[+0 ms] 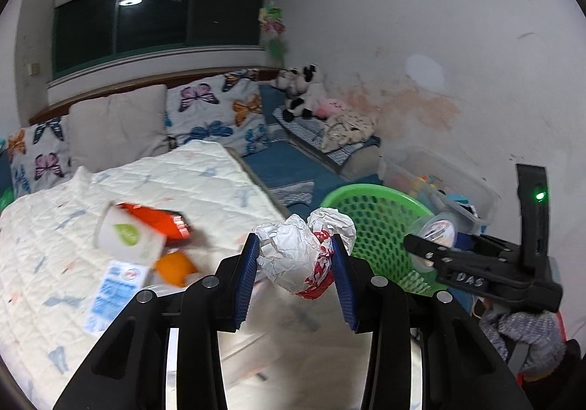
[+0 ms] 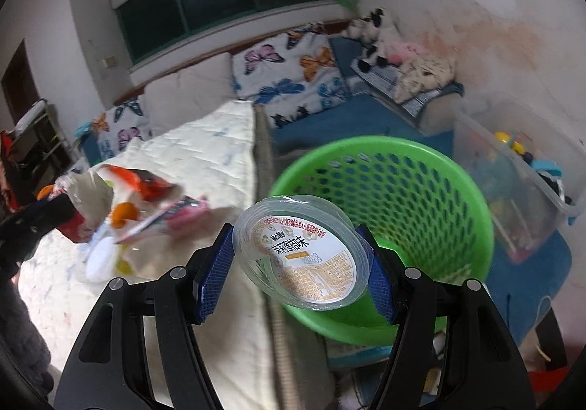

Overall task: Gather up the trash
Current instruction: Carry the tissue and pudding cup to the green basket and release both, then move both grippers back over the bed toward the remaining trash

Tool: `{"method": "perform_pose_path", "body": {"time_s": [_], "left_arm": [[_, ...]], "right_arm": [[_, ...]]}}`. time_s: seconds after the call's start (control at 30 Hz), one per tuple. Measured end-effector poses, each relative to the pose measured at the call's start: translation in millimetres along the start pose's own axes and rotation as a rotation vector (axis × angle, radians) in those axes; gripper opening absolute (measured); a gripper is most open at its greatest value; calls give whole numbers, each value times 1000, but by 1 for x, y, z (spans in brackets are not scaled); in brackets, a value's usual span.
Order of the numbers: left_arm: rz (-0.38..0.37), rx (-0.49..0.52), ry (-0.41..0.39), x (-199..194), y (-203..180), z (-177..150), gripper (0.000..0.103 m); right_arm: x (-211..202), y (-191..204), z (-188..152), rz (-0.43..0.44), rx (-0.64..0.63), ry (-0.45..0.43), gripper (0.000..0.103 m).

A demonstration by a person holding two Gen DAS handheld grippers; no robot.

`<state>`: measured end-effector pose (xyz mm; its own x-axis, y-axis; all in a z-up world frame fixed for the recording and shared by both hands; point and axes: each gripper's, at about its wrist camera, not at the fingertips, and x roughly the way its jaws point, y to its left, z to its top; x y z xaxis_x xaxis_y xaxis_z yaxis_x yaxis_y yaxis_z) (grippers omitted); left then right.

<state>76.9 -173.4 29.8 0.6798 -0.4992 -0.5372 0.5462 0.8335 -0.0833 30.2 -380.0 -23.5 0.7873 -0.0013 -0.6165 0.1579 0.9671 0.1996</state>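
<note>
- Your left gripper (image 1: 296, 256) was clamped part-way closed on a crumpled white-and-red paper wad (image 1: 304, 256), both blue pads (image 1: 245, 282) pressing its sides; you held it over the bed edge, just left of the green mesh basket (image 1: 381, 223).
- Left of the basket, on the quilted white bedcover (image 1: 55, 282), more trash lay in a loose heap: a white paper cup (image 1: 128, 238) on its side, an orange-red snack bag (image 1: 161, 221) touching it, an orange fruit (image 1: 175, 265) just below, and a blue-and-white wrapper (image 1: 110, 293) beside that.
- Your right gripper (image 2: 300, 260) stood fairly wide, its pads shut against the rim of a clear plastic tub with a printed lid (image 2: 304, 256), tilted towards the camera.
- That tub hung at the near left rim of the basket (image 2: 472, 197), partly over its opening.
- Right of the basket sat a clear storage box (image 2: 531, 183) holding toys, against the stained wall.
- Behind the basket you had blue bedding (image 2: 329, 128) and butterfly-print pillows (image 2: 293, 77).
</note>
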Motion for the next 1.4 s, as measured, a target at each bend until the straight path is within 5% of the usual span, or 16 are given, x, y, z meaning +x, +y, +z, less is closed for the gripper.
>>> {"method": "perform_pose_path", "body": {"time_s": [0.3,0.4,0.9,1.07,1.4], "left_arm": [[-66,55,50,47,-36,12,38],[-90,69,68,62,-47,16,39],[-152,112,152,124,-83,15,44],[-167,107,162,134,-89,11,58],[-133,91,149,114,-75,2,59]], "right_arm": [[21,-37,-10,-73,17,51,69],[21,-45,-11,-76,35,49,77],[-8,-77,-22,-125,89,9,78],[-11,-84,-28,-131,109,14,78],[-16,-74,-30,-110,104,6,78]]}}
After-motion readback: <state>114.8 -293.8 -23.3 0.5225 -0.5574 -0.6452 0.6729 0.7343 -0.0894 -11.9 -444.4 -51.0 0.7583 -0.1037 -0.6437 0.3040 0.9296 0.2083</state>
